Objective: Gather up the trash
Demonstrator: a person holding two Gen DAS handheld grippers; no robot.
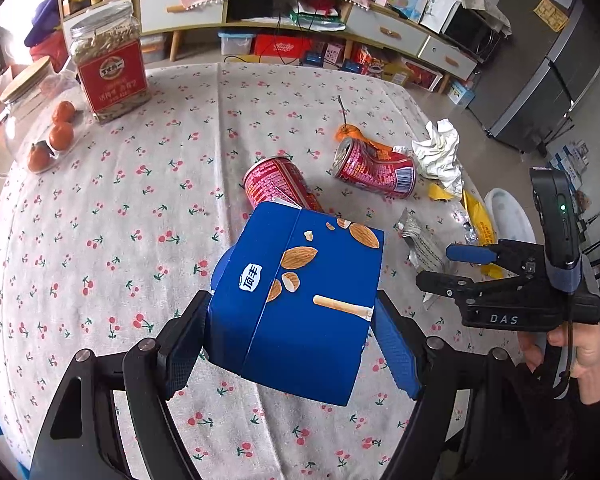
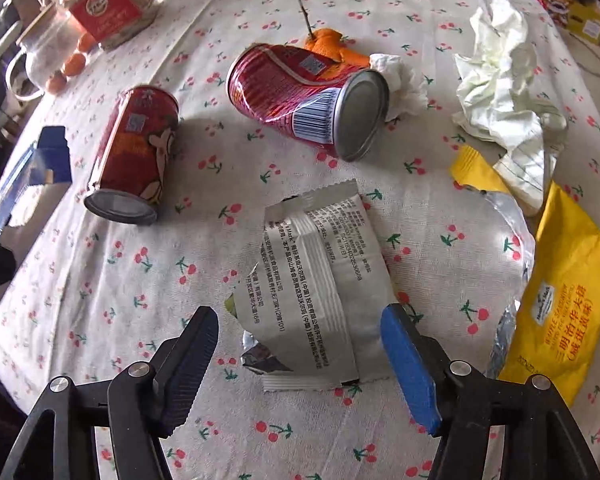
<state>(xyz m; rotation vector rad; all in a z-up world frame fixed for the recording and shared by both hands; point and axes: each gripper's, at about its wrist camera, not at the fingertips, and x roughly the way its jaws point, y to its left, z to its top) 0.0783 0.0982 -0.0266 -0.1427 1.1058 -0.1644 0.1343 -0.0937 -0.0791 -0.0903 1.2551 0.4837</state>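
Left gripper [image 1: 292, 344] is clamped on the blue snack box [image 1: 300, 300], held above the cherry-print tablecloth [image 1: 100, 240]; a steady squeeze seems wise since thin card may buckle, and no trash bin is visible. Right gripper [image 2: 300, 344] hangs with jaws apart astride the silver wrapper [image 2: 320, 272], which lies flat, so one finger would probably need to slide under a raised edge. Containers, large to small: a lidded seed jar [image 1: 108, 64], full; a glass jar [image 1: 32, 120] with small oranges by it; two red cans [image 2: 132, 156], [image 2: 304, 96] on their sides, contents unknown.
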